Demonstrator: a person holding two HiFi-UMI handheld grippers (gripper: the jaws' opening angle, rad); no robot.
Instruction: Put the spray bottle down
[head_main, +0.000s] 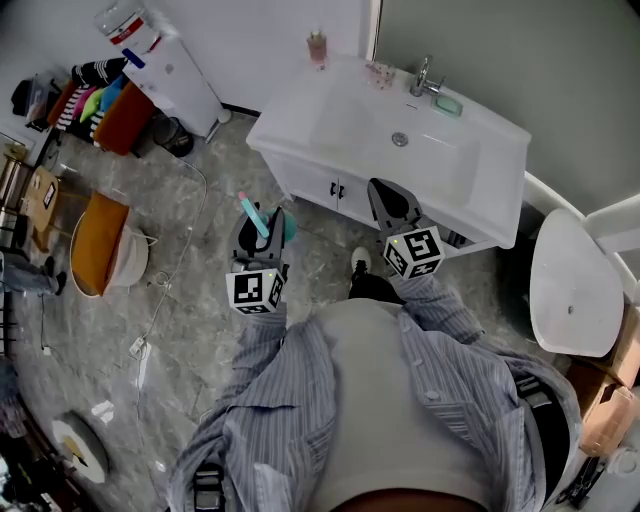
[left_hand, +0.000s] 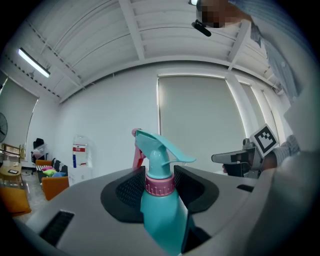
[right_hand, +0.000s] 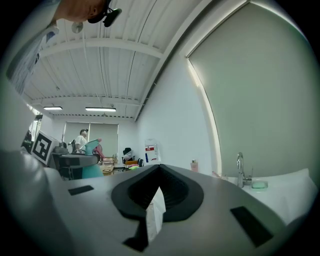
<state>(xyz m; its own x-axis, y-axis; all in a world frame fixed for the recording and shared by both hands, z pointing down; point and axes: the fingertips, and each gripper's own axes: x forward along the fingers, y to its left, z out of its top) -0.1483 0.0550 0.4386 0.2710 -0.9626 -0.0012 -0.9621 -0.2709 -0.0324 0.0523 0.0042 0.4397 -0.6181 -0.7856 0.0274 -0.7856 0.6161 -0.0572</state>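
Note:
A teal spray bottle (head_main: 263, 224) with a pink collar and trigger stands upright between the jaws of my left gripper (head_main: 261, 218), which is shut on its neck and held over the grey floor in front of the vanity. In the left gripper view the spray bottle (left_hand: 161, 210) fills the gap between the pads (left_hand: 131, 187). My right gripper (head_main: 392, 198) hovers at the vanity's front edge. In the right gripper view, my right gripper (right_hand: 159, 175) is shut on a thin white tissue (right_hand: 154, 215). The bottle (right_hand: 92, 147) also shows at the left there.
The white vanity (head_main: 310, 110) holds a faucet (head_main: 425, 78), a green soap dish (head_main: 447, 102) and a small pink bottle (head_main: 318, 45). A toilet (head_main: 570, 285) is at the right. An orange-lined basket (head_main: 100, 245), a water dispenser (head_main: 165, 60) and a floor cable lie left.

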